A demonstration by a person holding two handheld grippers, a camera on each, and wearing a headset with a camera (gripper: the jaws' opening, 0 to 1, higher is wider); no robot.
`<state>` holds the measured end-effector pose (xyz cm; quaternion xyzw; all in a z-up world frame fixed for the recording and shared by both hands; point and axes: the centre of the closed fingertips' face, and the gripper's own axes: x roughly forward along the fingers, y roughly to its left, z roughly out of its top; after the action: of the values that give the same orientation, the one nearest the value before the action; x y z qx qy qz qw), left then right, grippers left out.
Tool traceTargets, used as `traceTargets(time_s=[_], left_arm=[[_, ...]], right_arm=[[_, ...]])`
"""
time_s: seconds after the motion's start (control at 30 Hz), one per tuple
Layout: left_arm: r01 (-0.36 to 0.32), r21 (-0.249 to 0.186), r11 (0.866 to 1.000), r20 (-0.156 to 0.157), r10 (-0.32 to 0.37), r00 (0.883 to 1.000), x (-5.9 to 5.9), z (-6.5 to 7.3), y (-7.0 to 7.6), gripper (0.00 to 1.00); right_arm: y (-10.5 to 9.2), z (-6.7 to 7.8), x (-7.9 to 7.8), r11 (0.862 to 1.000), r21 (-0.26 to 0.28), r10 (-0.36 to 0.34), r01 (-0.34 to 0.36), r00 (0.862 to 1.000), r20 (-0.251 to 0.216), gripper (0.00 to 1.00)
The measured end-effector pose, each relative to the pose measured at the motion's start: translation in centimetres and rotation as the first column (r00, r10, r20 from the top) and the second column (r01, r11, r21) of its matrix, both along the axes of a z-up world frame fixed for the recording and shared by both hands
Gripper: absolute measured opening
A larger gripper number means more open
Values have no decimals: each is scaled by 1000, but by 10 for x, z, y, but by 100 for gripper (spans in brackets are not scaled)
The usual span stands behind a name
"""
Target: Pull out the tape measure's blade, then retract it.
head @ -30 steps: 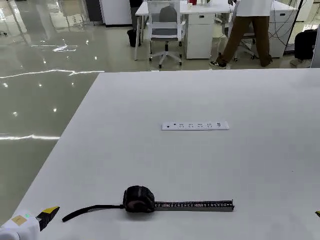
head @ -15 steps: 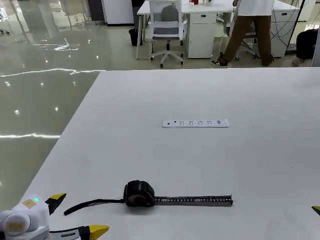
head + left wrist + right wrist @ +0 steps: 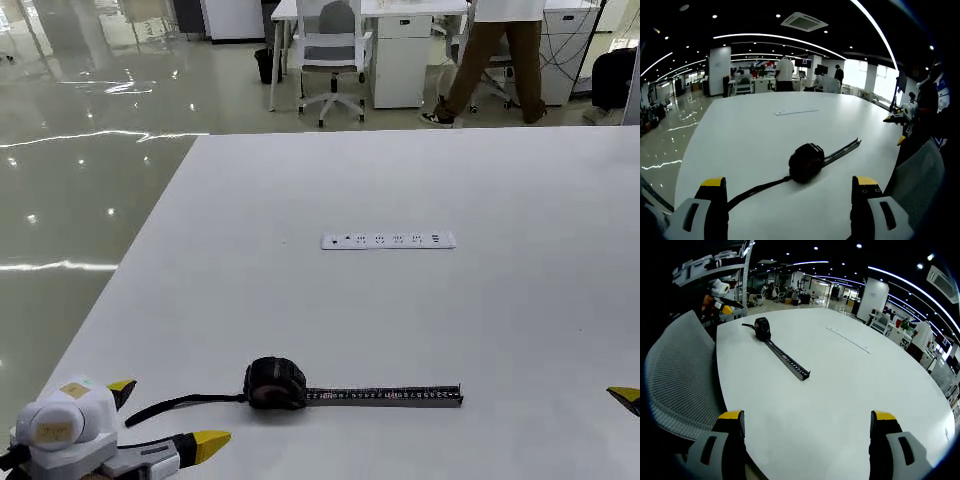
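A black tape measure (image 3: 275, 383) lies near the front of the white table (image 3: 400, 190), its blade (image 3: 385, 396) drawn out to the right and a black strap (image 3: 185, 405) trailing left. My left gripper (image 3: 170, 418) is open at the front left corner, a short way left of the strap's end. In the left gripper view the tape measure (image 3: 807, 161) lies ahead between the open jaws. A yellow tip of my right gripper (image 3: 625, 397) shows at the right edge. In the right gripper view the jaws stand open and the blade's end (image 3: 802, 374) lies far ahead, the case (image 3: 762, 328) beyond it.
A white power strip (image 3: 388, 240) lies in the table's middle. Beyond the far edge are office chairs (image 3: 330, 60), white desks and a standing person (image 3: 495, 55). A shiny floor lies to the left. A grey mesh chair back (image 3: 675, 385) is near the table's front.
My left gripper has risen into view at the front left and moved closer to the strap. The tape measure has stayed put with its blade out. The head camera has tilted slightly.
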<state>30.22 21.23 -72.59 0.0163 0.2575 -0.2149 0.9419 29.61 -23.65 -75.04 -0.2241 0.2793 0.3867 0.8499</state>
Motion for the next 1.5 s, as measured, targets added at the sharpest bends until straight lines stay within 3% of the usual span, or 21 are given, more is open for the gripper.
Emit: traceTargets(time_s=[0.1, 0.2, 0.33, 0.47, 0.5, 0.57, 0.6, 0.7, 0.73, 0.8, 0.9, 0.97, 1.03, 1.07, 1.13, 1.2, 1.33, 1.4, 1.5], left_arm=[[-34, -4, 999, 9, 34, 999, 9, 4, -15, 100], [-44, 1, 999, 6, 44, 999, 16, -2, -30, 100], [-30, 16, 999, -29, 31, 999, 21, -14, -58, 100], [-19, 31, 999, -6, 19, 1000, 34, -15, -84, 100], [-27, 23, 999, 16, 26, 1000, 39, -15, -88, 100], [4, -58, 998, 28, -2, 1000, 39, -19, -109, 100], [-3, -71, 997, 39, 5, 999, 39, -26, -111, 100], [9, 7, 1000, -11, -9, 1000, 37, -43, -107, 100], [8, 9, 1000, 32, -8, 999, 40, -38, -105, 100], [-25, 25, 999, 29, 24, 999, 44, -40, -99, 100], [-85, 8, 996, 31, 85, 996, 51, -41, -91, 100], [-126, 30, 992, 76, 124, 989, 58, -36, -87, 100], [-133, 43, 990, 83, 129, 988, 60, -38, -90, 100], [-141, 41, 989, 83, 137, 987, 62, -39, -90, 100], [-183, -20, 983, 79, 184, 980, 66, -40, -92, 100], [-211, -50, 976, 50, 213, 976, 65, -47, -91, 100], [-176, -19, 984, 63, 177, 982, 63, -50, -91, 100], [-171, -34, 985, 79, 174, 982, 66, -47, -90, 100], [-174, -32, 984, 79, 176, 981, 68, -49, -86, 100]], right_arm=[[7, 5, 7, 999, -17, 42, -42, 999, -7, 100], [12, 5, 17, 996, -36, 78, -78, 997, -9, 100], [25, 7, 29, 991, -53, 126, -127, 992, -14, 100], [42, 5, 40, 981, -71, 179, -180, 984, -22, 99], [46, 5, 42, 979, -72, 189, -191, 982, -23, 99], [55, 2, 48, 972, -88, 217, -218, 976, -26, 99], [58, 0, 50, 967, -105, 230, -233, 973, -34, 99], [67, -7, 58, 957, -122, 259, -264, 964, -55, 98], [70, -8, 59, 953, -129, 268, -274, 961, -61, 99], [76, -14, 62, 939, -143, 305, -313, 949, -76, 98], [84, -20, 69, 916, -177, 347, -360, 932, -101, 96], [92, -22, 76, 904, -180, 372, -387, 921, -113, 93], [99, -26, 80, 886, -195, 398, -420, 906, -141, 90], [101, -29, 82, 878, -203, 408, -433, 900, -154, 89], [108, -33, 86, 861, -212, 433, -463, 885, -174, 83], [112, -39, 88, 847, -216, 450, -486, 871, -199, 78], [110, -52, 87, 820, -233, 468, -523, 846, -255, 65], [106, -59, 86, 812, -242, 463, -531, 839, -287, 60], [102, -66, 84, 799, -248, 466, -549, 824, -323, 46]])
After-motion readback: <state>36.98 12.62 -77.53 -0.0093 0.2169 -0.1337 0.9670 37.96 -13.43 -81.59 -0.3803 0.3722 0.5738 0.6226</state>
